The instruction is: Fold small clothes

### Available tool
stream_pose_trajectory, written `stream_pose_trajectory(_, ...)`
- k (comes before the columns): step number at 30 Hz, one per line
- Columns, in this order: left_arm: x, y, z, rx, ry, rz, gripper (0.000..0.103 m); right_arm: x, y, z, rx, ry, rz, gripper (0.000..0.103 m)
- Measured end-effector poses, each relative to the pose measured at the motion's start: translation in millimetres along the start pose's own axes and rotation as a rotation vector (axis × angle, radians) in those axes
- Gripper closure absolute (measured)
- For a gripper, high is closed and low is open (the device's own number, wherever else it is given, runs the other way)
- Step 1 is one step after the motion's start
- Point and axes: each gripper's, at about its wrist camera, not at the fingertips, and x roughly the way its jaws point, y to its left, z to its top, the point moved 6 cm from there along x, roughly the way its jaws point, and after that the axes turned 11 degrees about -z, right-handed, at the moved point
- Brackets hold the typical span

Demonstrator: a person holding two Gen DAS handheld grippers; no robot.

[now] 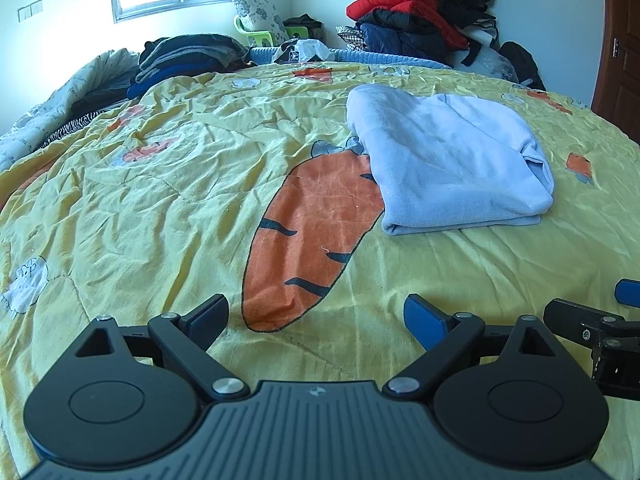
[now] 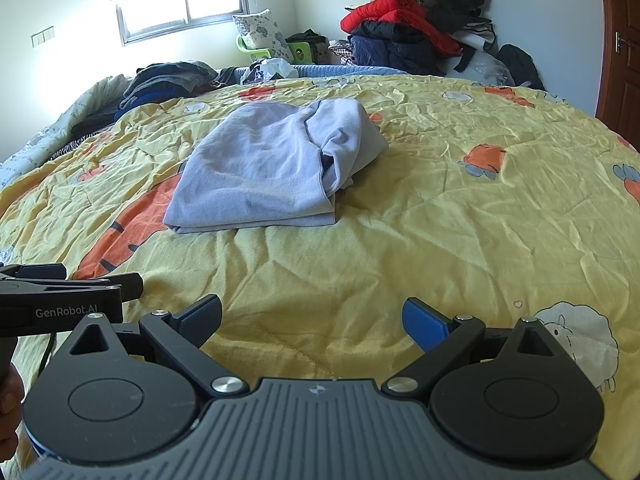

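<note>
The folded pale blue sweatshirt lies on the yellow carrot quilt, ahead of the left gripper and right gripper, both spread apart and empty. It looks soft and light; I would pinch the thick folded edge.

Your folded garment lies on the quilt, w/ both grippers near the quilt's front edge: left gripper left of the garment, right gripper beside it, jaws apart. Behind the garment: clothes stack back-left, coat pile back-right.
</note>
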Motion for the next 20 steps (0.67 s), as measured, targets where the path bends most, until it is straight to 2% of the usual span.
stream_pose_trajectory(20,-2.5,0.2,-0.3,-0.002,-0.004,0.0,0.008,-2.1,1.2,-0.3,0.002,0.001,0.002,0.005)
